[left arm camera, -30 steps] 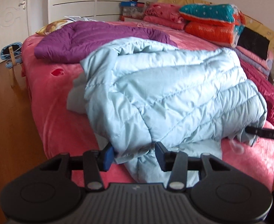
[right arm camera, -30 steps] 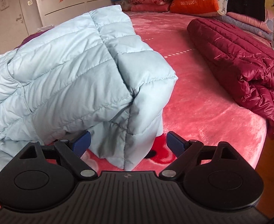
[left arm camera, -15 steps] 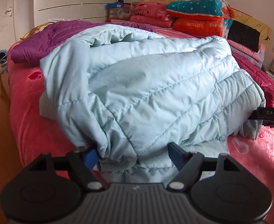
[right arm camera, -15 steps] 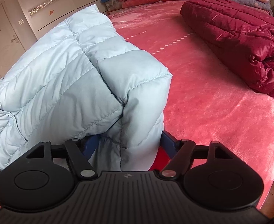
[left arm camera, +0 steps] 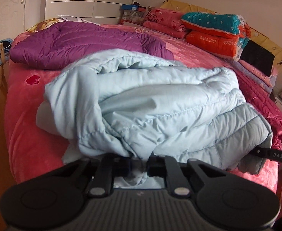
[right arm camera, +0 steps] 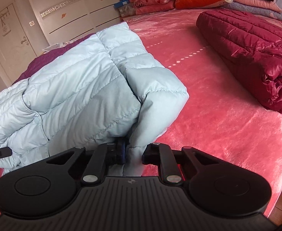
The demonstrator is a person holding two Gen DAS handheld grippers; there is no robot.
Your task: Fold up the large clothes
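Pinching the pale blue jacket (left arm camera: 160, 105) low-centre in each frame, your left gripper (left arm camera: 139, 165) and right gripper (right arm camera: 133, 154) have just clamped its near edge; presumably for the next fold on the bed (right arm camera: 227, 105).

1. Your left gripper (left arm camera: 139, 165) has its pads buried under the pale blue jacket (left arm camera: 160, 104).
2. The right edge cuts off your right gripper (left arm camera: 271, 155).
3. The maroon jacket (right arm camera: 256, 57) runs off frame.

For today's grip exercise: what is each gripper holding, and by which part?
Both hold the light blue padded jacket: the left gripper pinches bunched fabric at its near edge, the right gripper its near folded corner.
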